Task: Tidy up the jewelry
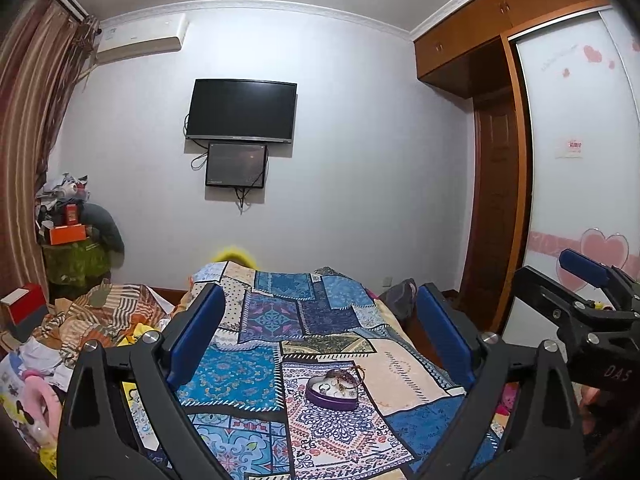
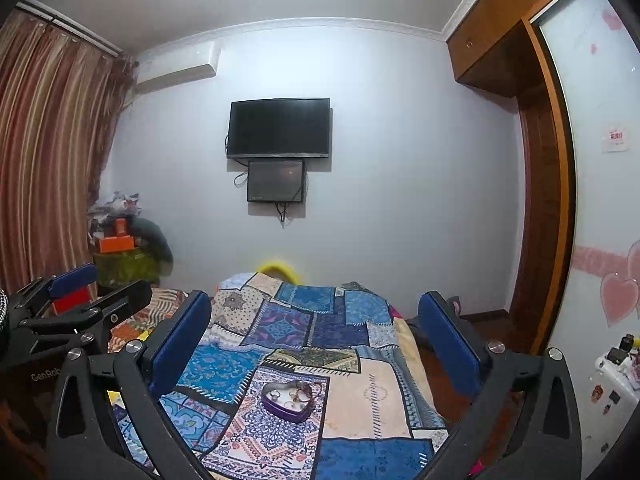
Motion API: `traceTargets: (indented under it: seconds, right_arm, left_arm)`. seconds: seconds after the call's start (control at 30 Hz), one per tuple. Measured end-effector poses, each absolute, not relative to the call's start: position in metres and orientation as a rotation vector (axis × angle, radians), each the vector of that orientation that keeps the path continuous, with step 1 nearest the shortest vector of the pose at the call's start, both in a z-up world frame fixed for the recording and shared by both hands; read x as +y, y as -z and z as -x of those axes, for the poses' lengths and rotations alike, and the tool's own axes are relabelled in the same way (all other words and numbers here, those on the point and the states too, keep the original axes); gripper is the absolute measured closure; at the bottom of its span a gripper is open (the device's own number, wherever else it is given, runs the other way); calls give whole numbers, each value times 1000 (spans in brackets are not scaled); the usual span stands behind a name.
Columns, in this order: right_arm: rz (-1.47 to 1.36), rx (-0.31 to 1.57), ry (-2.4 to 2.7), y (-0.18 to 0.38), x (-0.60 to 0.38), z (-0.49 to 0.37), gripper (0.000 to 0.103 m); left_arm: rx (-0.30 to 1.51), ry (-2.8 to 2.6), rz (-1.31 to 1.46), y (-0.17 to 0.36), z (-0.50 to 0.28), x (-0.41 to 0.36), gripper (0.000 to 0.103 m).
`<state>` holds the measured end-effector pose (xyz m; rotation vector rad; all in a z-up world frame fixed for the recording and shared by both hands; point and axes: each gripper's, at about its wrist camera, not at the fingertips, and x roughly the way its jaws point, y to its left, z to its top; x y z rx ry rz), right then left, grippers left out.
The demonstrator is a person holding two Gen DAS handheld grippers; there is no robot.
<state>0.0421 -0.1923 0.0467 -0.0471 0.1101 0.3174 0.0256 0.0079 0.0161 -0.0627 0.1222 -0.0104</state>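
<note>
Looks nearly done: rings and a bracelet already sit in the heart-shaped box [image 1: 332, 391] on the bed [image 1: 256, 376]. Left gripper [image 1: 320, 336] and right gripper [image 2: 316, 340] hover above, jaws wide apart, holding nothing.

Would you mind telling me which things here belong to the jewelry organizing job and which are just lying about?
Belongs to the job:
- heart-shaped purple box, open on the patchwork bedspread
- rings and other small jewelry inside it
- left tool and right tool, both open and holding nothing

Just lying about:
- orange box on the corner pile
- red box
- wall TV
</note>
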Motion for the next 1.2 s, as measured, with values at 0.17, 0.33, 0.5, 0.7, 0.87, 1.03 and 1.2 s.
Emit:
traceTargets:
  seconds: [0.17,0.33,0.5,0.7,0.87,1.03,1.2]
  right_arm:
    - [46,126,-321,-44,-193,-43,0]
    - [42,135,-321,-46,-195,-42,0]
    - [37,146,-322,-47,-196,-43,0]
    - [38,159,-320,-47,-197,-45,0]
    - [37,167,-316,-46,-198,-44,0]
    - [38,172,-313,-47,-197,-45,0]
    - [37,180,-314,-46,-196,-47,0]
  left_arm:
    - [129,10,65,-15,-27,7,6]
    - [133,7,63,-15,-28,7,6]
    - [138,7,67,-14,-28,8,6]
    - [142,-3,69,-12,-30,10,4]
    - [144,-9,73,-10,-31,12,1]
    - [150,-4,78,-8,-33,14,1]
    - [150,2,75,-7,-33,12,1]
